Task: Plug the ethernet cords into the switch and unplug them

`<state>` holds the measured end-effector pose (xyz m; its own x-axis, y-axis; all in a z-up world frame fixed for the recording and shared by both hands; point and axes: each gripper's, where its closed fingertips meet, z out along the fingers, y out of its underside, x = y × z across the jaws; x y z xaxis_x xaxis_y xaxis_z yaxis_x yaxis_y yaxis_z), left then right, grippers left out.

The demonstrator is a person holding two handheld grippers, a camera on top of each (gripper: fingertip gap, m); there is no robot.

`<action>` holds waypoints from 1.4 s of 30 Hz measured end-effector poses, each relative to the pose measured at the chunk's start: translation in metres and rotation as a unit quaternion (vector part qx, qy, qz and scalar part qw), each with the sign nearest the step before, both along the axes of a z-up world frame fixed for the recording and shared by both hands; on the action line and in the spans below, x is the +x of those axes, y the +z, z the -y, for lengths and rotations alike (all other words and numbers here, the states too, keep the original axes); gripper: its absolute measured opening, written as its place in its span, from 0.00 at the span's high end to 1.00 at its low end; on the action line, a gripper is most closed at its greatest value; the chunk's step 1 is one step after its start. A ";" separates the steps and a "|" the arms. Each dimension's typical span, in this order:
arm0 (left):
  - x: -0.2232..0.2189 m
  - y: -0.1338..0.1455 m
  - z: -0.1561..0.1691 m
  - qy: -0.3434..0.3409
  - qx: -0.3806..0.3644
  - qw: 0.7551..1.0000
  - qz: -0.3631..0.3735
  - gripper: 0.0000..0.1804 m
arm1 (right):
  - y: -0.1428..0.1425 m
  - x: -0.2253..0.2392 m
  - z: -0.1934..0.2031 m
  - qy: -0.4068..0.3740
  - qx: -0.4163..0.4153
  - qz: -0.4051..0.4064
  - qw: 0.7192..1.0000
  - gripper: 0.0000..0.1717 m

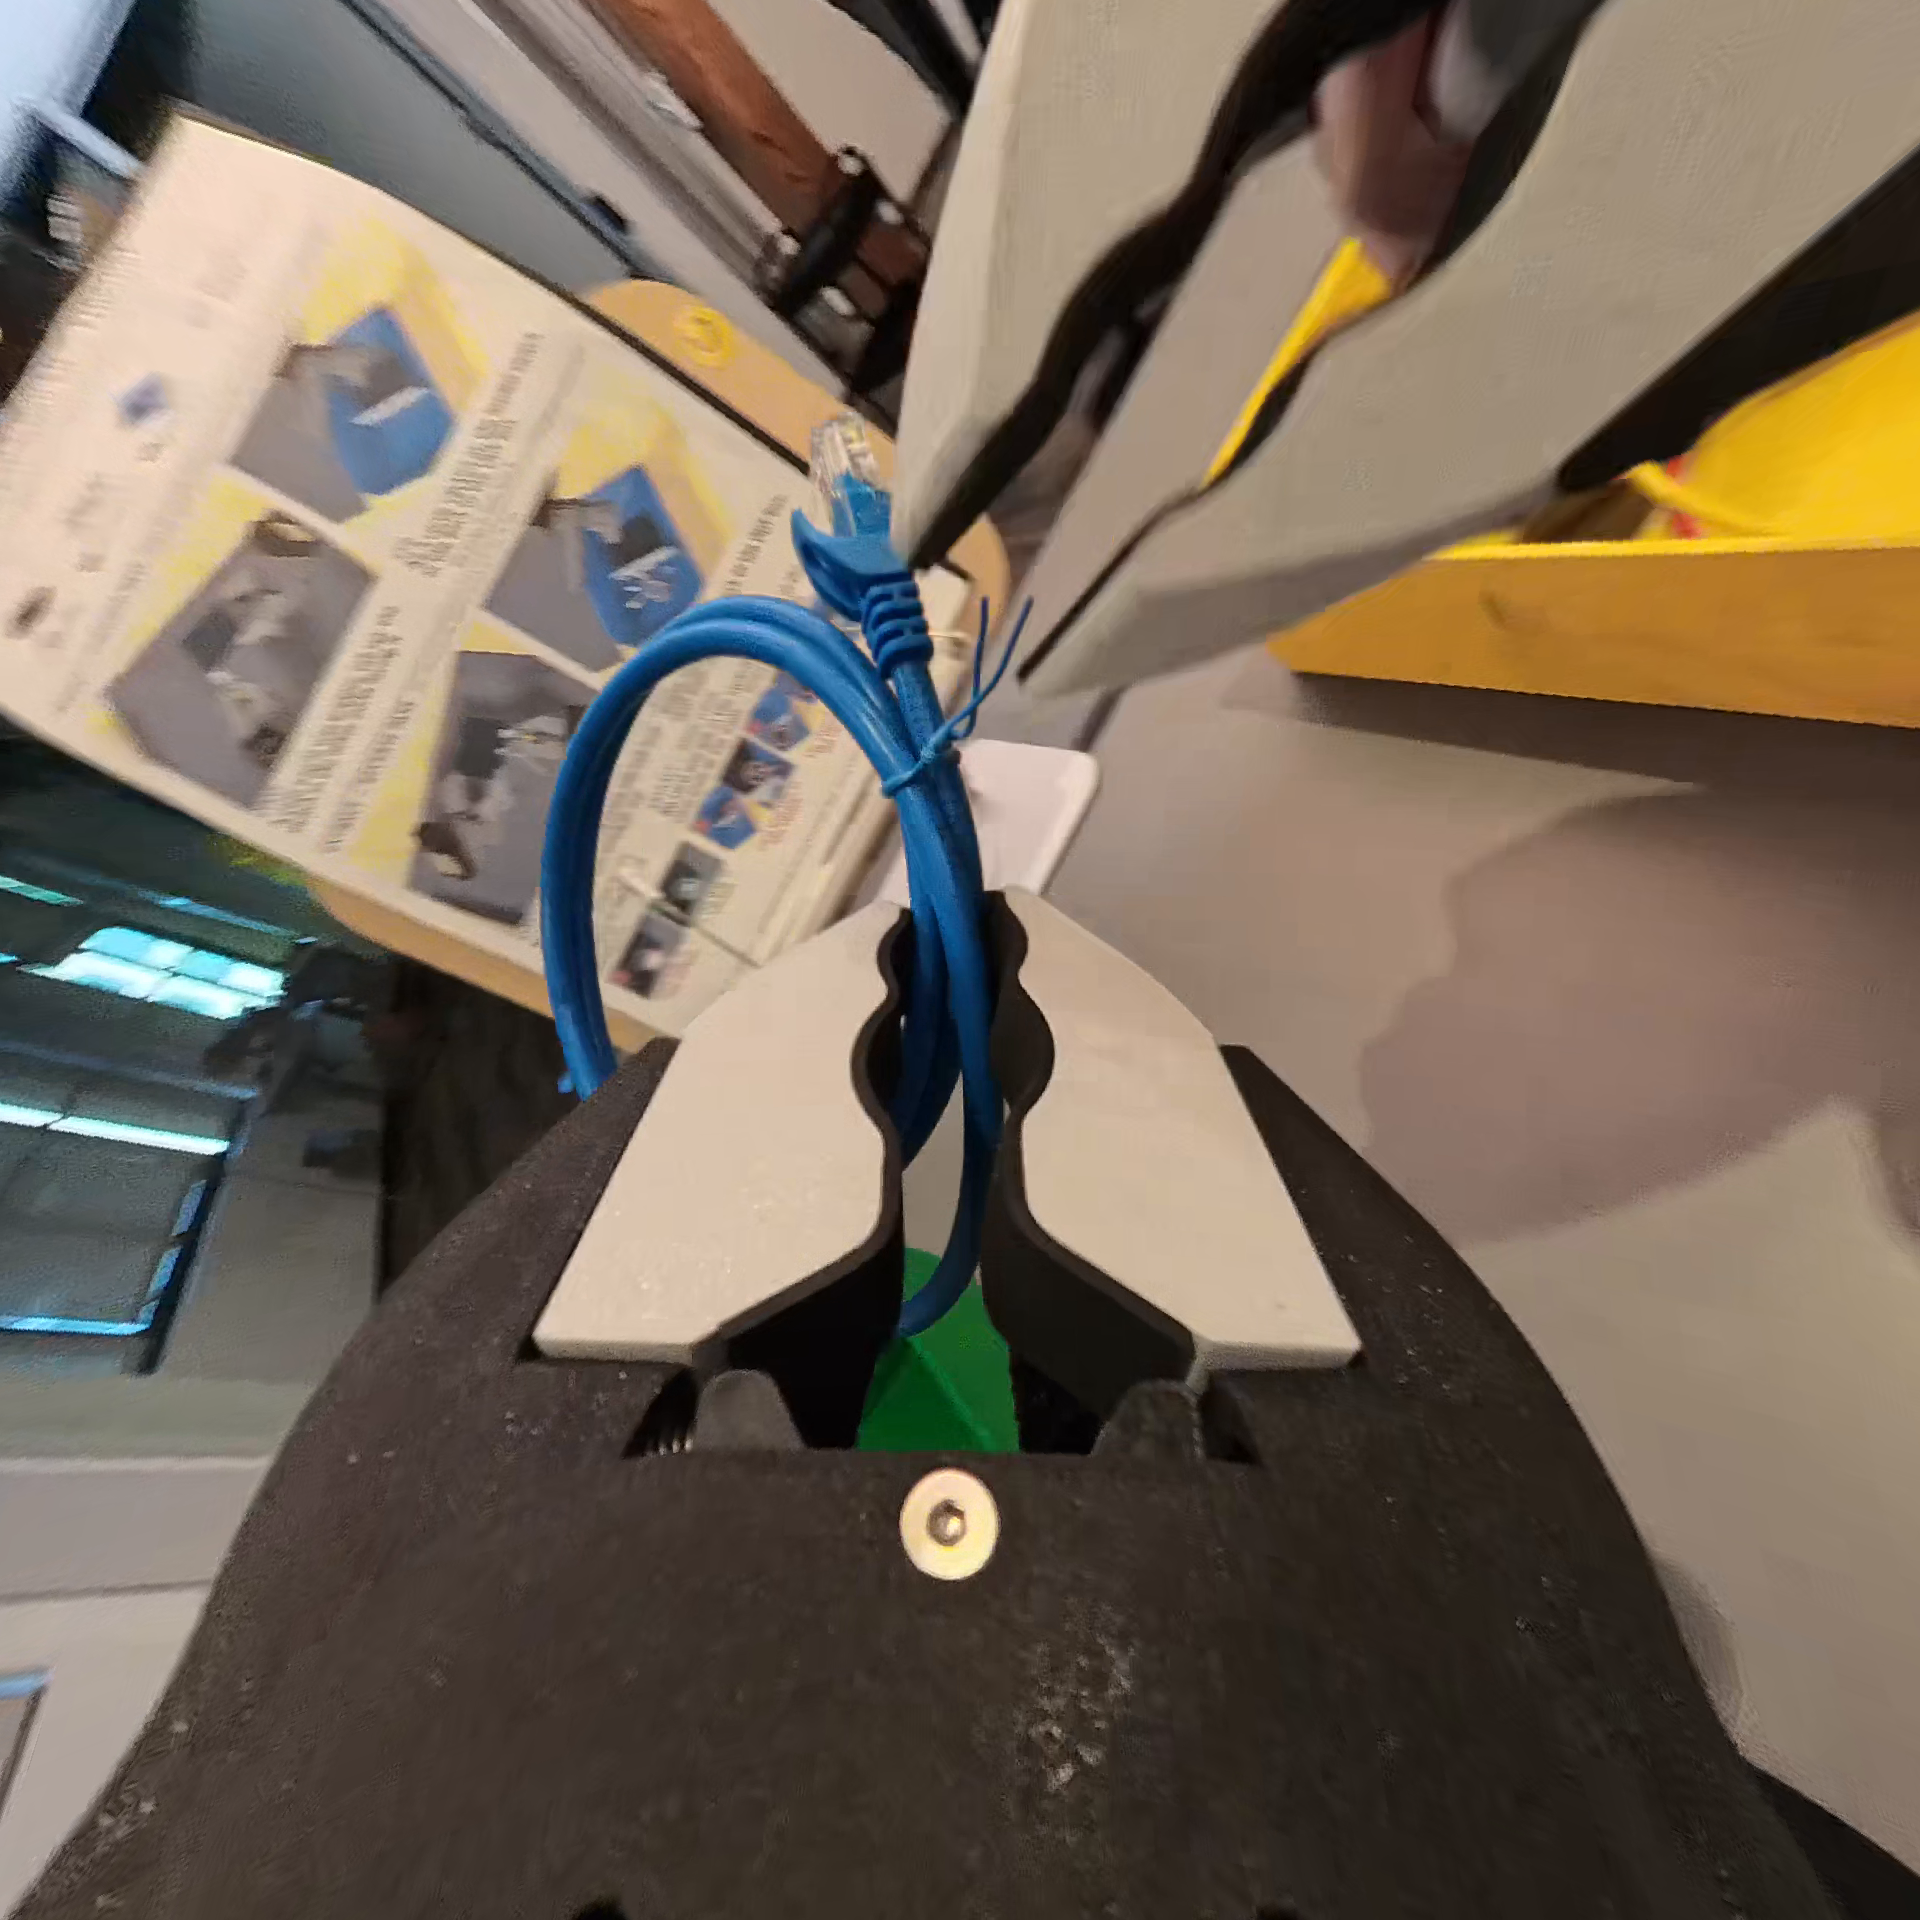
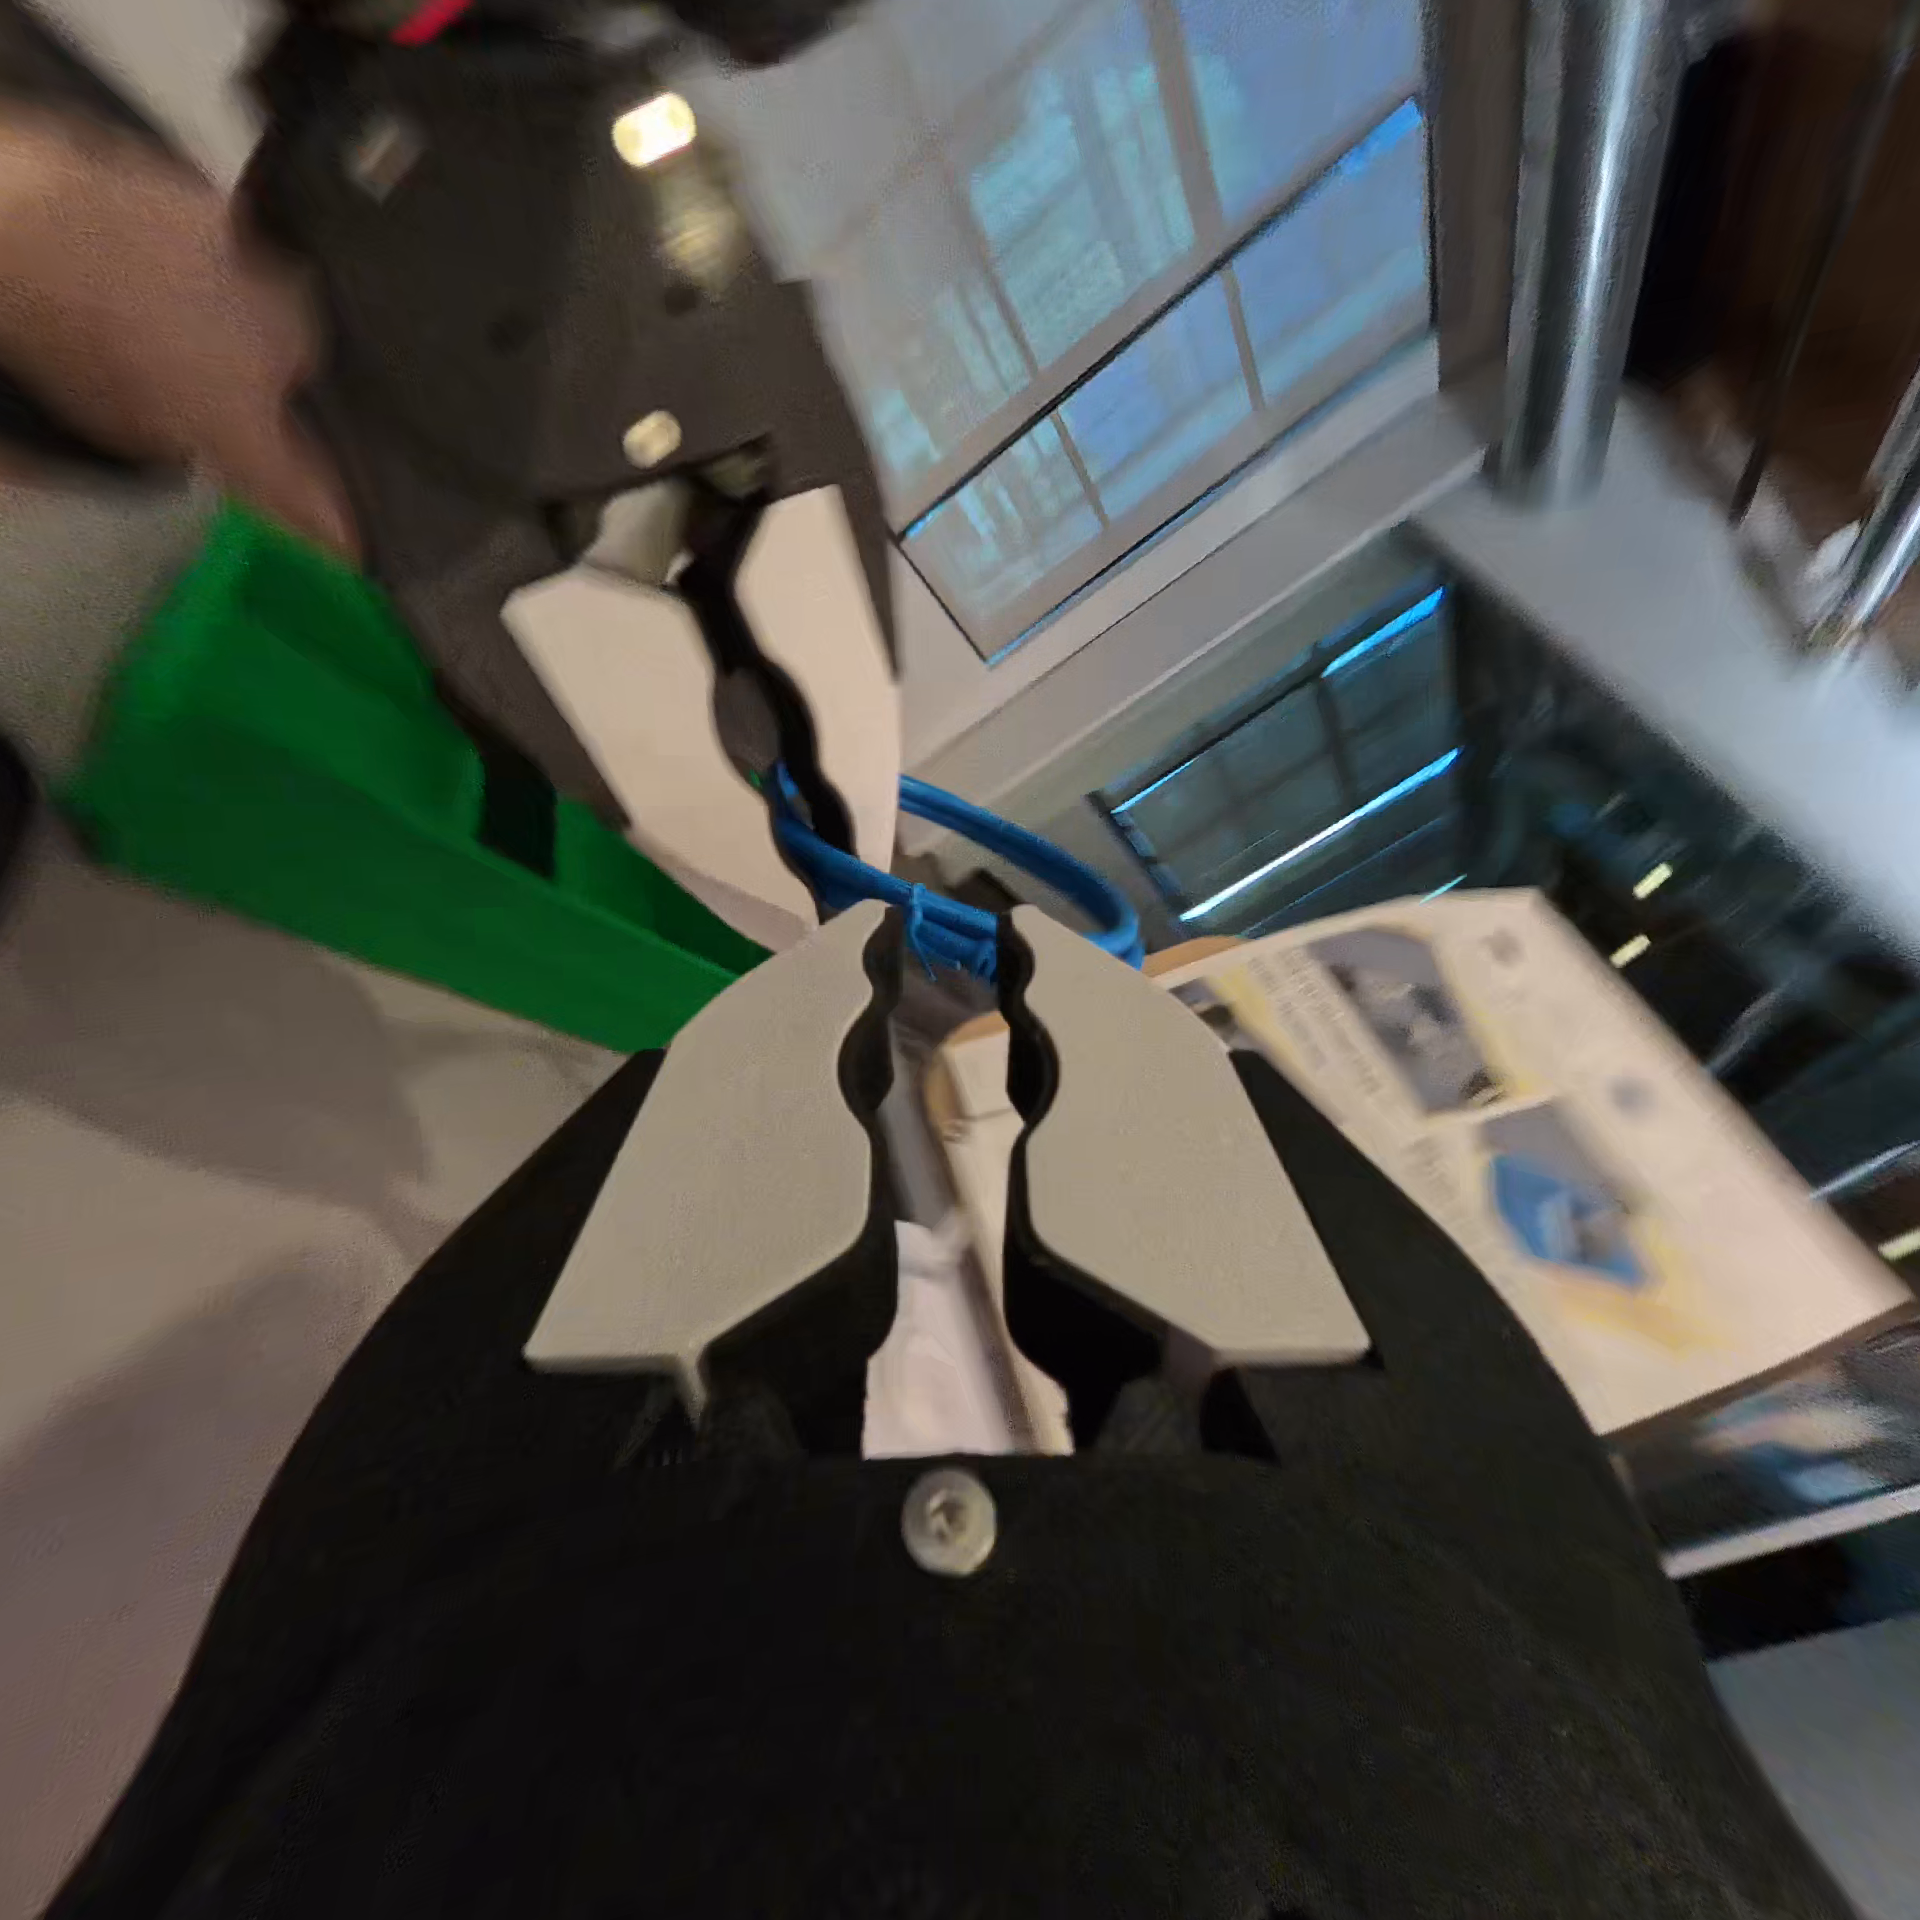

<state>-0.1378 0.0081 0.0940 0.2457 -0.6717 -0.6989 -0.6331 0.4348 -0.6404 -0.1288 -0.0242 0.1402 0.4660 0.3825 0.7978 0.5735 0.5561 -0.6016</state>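
The left tongs (image 1: 943, 920) are clamped on a coiled blue ethernet cord (image 1: 940, 831), both dark pads pressing the bundled strands where they pass between the grey fingertips (image 1: 831, 997). The cord is held off the grey counter (image 1: 1455, 935): one loop arcs out to the left of the tongs, a thin blue tie (image 1: 920, 764) cinches the strands just above the grip, and the clear-tipped plug (image 1: 847, 488) points up and away. The right tongs (image 2: 940, 925) stand apart, their tips on either side of the tied section of the cord, with a gap on the left side; whether the right pad touches the cord cannot be told. In the left wrist view the right tongs come in from the upper right, their tip just beside the plug's blue boot. A printed box (image 1: 364, 582) with photos and yellow panels sits behind the cord, and a yellow wooden tray (image 1: 1662, 623) sits on the counter to the right. A green piece (image 2: 312, 790) shows behind the left tongs.
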 end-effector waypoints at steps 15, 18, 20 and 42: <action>-0.007 0.054 -0.003 0.094 0.259 0.958 0.075 0.94 | 0.020 -0.016 0.000 0.202 -0.417 -0.408 0.787 0.96; -0.005 0.056 -0.002 0.104 0.289 0.949 0.068 0.94 | 0.022 -0.012 -0.002 0.220 -0.432 -0.429 0.762 0.97; -0.005 0.056 -0.002 0.109 0.300 0.946 0.062 0.94 | 0.021 -0.011 -0.001 0.238 -0.453 -0.438 0.739 0.97; -0.003 0.046 -0.014 0.129 0.338 0.932 0.019 0.94 | 0.014 0.002 -0.014 0.283 -0.545 -0.497 0.613 0.92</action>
